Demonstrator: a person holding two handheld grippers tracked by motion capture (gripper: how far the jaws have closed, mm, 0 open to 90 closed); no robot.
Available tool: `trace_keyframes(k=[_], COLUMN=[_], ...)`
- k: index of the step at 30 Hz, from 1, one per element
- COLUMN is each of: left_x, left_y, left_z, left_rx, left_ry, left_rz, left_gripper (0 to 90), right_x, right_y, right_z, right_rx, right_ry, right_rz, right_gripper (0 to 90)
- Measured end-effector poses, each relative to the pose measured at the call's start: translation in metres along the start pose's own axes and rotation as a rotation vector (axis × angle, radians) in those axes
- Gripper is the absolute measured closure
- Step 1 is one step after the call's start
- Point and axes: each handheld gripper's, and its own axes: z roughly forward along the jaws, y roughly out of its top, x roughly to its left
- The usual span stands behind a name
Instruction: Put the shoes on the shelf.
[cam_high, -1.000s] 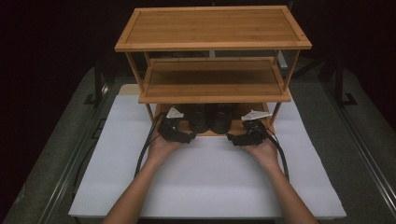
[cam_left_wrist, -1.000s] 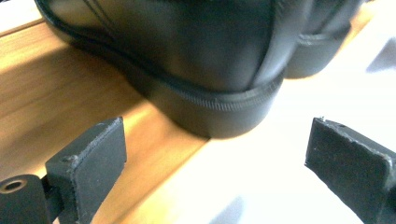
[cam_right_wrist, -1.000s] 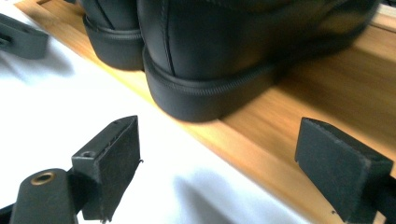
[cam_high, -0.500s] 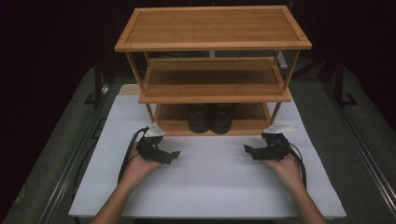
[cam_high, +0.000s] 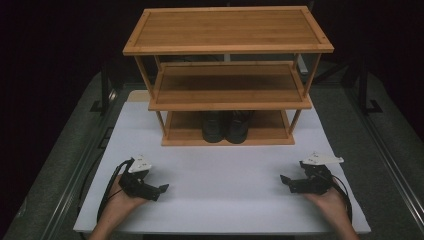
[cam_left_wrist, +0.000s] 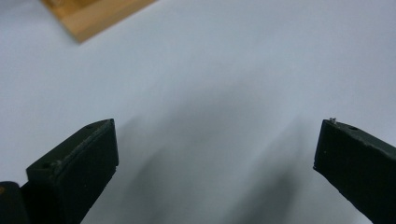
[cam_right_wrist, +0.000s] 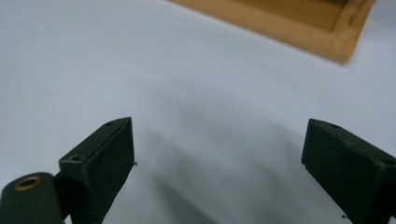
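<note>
A three-tier bamboo shelf stands at the far end of a white mat. A pair of black shoes sits in the middle of its bottom tier. My left gripper rests low over the mat's near left part, pointing right. Its jaws have just been opening and stand wide with nothing between them. My right gripper is over the near right part, pointing left, open and empty. A corner of the shelf's base shows in the left gripper view and in the right gripper view.
The mat lies on a grey table with metal rails along both sides. Dark stands rise behind the shelf at left and right. A wide stretch of bare mat separates the two grippers.
Both hands have pulled back from the shoes at the bottom tier toward the near edge and spread apart, left going left and right going right. The shoes stay on the shelf.
</note>
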Motion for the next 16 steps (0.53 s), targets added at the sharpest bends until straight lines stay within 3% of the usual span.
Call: trace_keyframes(k=[8, 16], left_x=[-0.002, -0.001], left_y=[-0.025, -0.028], left_z=[-0.013, -0.013], left_rx=[0.014, 0.014], left_ry=[0.031, 0.012], left_rz=[-0.004, -0.019], left_gripper=[0.0, 0.0], right_x=[-0.003, -0.004], right_y=[-0.02, -0.023], right_z=[-0.01, -0.009], right_rx=[0.044, 0.063], right_ry=[-0.028, -0.049], right_rz=[-0.003, -0.014], right_gripper=[9.1, 9.0])
